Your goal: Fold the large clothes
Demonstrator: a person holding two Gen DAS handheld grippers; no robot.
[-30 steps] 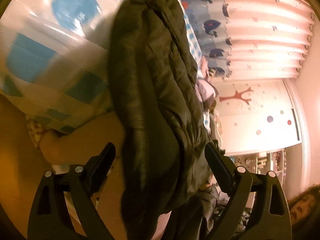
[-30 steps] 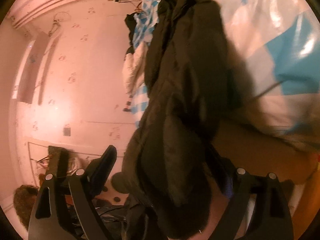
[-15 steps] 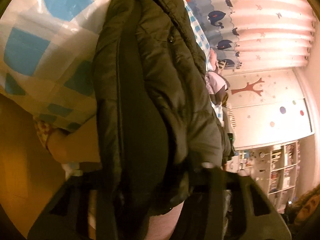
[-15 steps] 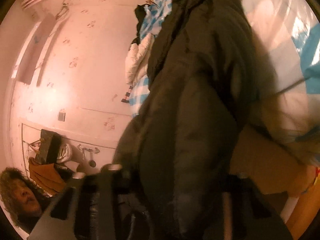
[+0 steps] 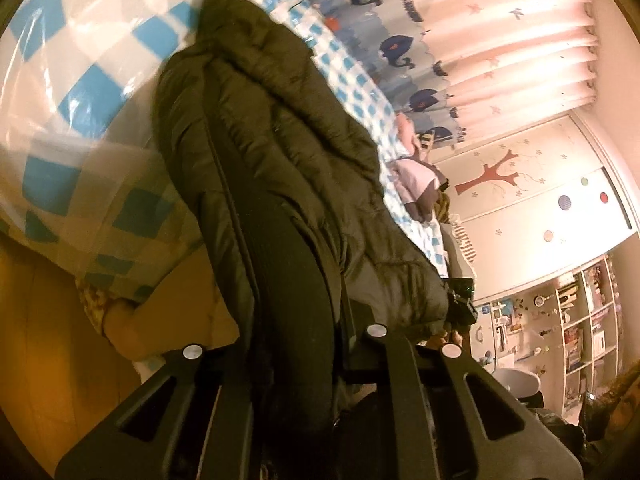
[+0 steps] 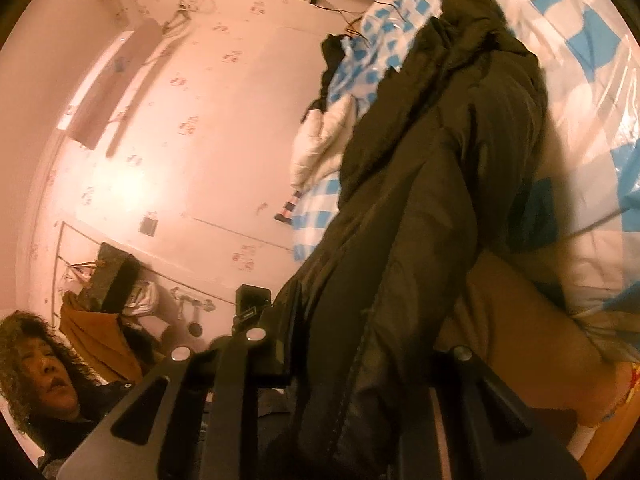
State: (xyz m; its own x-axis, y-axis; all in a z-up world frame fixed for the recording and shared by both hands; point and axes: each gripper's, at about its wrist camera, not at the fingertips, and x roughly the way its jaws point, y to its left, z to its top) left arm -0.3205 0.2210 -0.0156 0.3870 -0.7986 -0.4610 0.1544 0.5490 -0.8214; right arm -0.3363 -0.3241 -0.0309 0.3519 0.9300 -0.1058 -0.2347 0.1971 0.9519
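Between the fingers of the left gripper an end of a dark padded jacket is pinched, the jaws drawn tight on the fabric. From there the jacket is stretched away over a bed covered in blue-and-white checked bedding. At its other end the right gripper is seen with its jaws closing on a thick fold of the same jacket; the pads appear to be pressed into it, though they are largely hidden by the cloth. A pink curtain is hung beyond the bed.
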